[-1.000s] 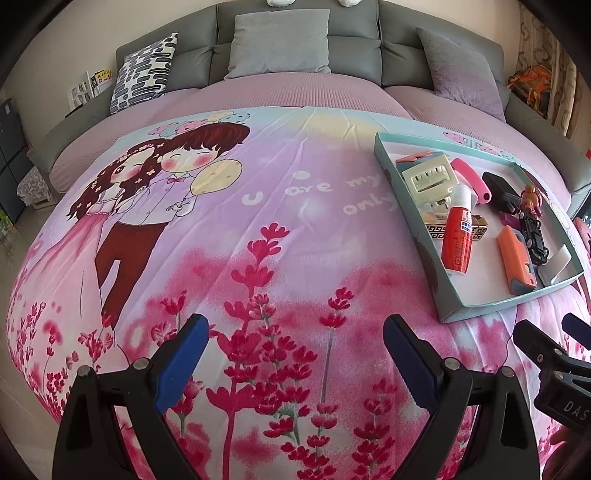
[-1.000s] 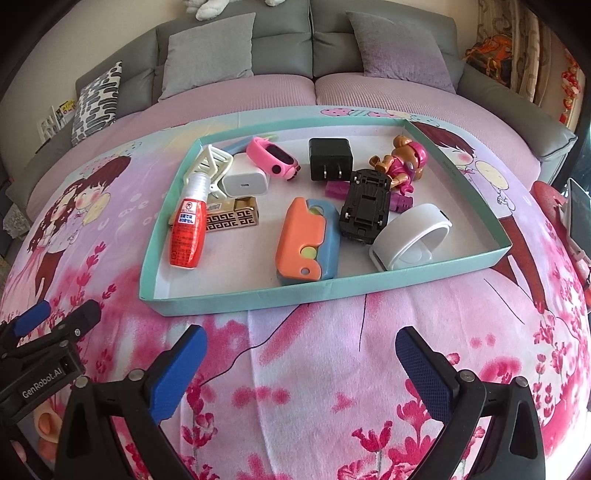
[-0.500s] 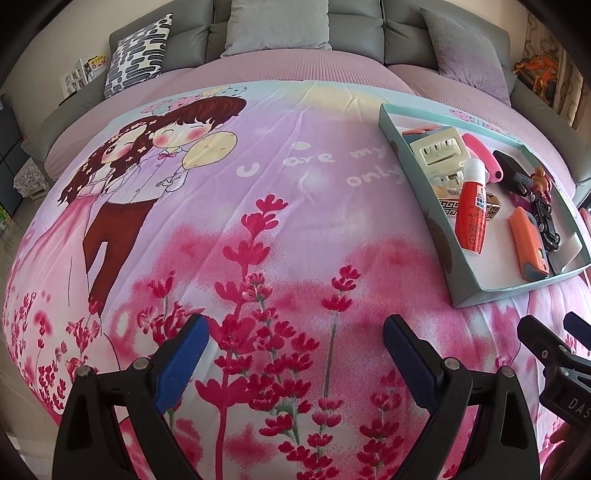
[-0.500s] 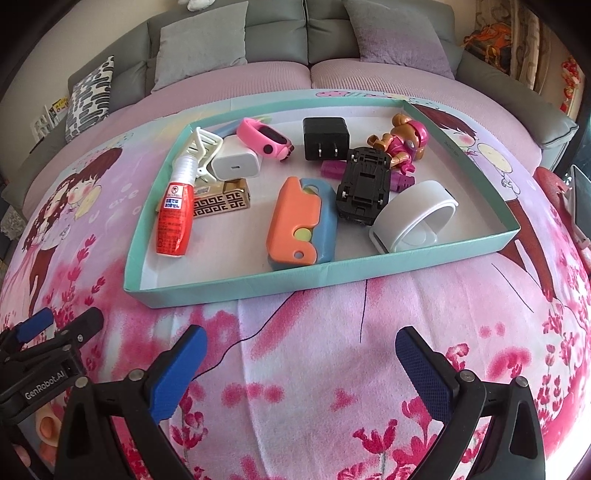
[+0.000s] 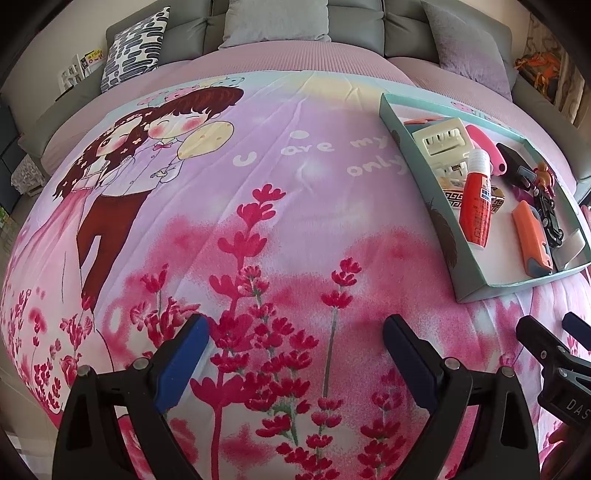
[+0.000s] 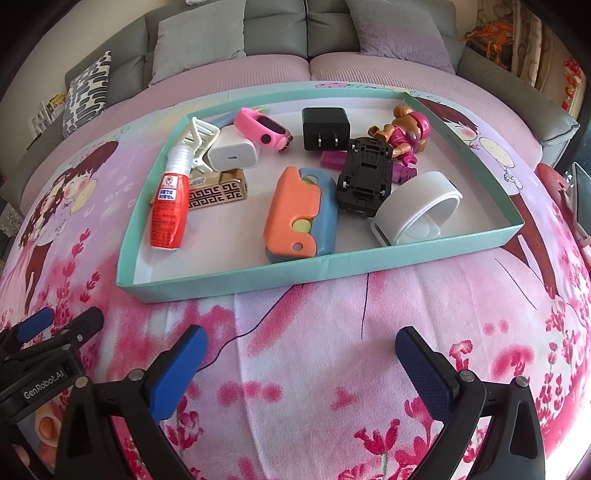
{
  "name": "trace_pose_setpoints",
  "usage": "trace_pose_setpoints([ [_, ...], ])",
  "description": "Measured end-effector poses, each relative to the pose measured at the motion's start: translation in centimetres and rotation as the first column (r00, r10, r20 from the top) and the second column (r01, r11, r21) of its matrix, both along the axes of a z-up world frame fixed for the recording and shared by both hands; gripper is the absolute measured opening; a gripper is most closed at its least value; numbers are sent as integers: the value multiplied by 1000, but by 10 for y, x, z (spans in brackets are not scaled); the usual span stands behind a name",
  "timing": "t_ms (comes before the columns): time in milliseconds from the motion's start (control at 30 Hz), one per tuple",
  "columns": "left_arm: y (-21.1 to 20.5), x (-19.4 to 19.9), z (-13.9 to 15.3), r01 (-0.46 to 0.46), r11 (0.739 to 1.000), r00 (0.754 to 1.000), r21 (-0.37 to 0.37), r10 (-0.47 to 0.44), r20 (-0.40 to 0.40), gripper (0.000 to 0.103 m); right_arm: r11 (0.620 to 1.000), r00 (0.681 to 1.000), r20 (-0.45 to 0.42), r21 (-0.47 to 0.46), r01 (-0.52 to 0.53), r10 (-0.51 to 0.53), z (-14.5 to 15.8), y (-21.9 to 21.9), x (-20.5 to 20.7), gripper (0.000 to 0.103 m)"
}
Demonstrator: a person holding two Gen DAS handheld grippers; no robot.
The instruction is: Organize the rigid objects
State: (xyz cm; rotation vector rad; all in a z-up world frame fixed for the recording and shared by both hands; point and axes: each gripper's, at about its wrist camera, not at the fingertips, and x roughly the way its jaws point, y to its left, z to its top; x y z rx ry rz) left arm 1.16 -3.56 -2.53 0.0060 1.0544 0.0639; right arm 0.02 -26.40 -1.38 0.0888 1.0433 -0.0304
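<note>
- Grey sofa (image 6: 273, 22) behind the bed; pink blanket (image 5: 258, 229) under everything.
- Teal tray (image 6: 236, 284) on the blanket holds a red bottle (image 6: 168, 210), orange-blue case (image 6: 299, 218), black toy car (image 6: 364, 177), white ring (image 6: 417, 210).
- Right gripper (image 6: 299, 369) released, empty, just short of the tray's near wall.
- Left gripper (image 5: 295, 365) released, empty, tray well off to its right.
- Tray contents partly overlapped from the left.

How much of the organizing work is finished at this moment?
Done: nothing visible; every item, like the red bottle and orange case, lies mixed in the teal tray. In hand: nothing; left gripper and right gripper hover open. Left: all sorting.
</note>
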Motion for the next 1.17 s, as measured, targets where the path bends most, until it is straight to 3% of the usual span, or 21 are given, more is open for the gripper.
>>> trace_pose_setpoints([
  [1167,0,1,-3,-3,1000,1000,2,3,-9,95,1000,1000,-26,-7,-3,3,-6,2,3,103],
])
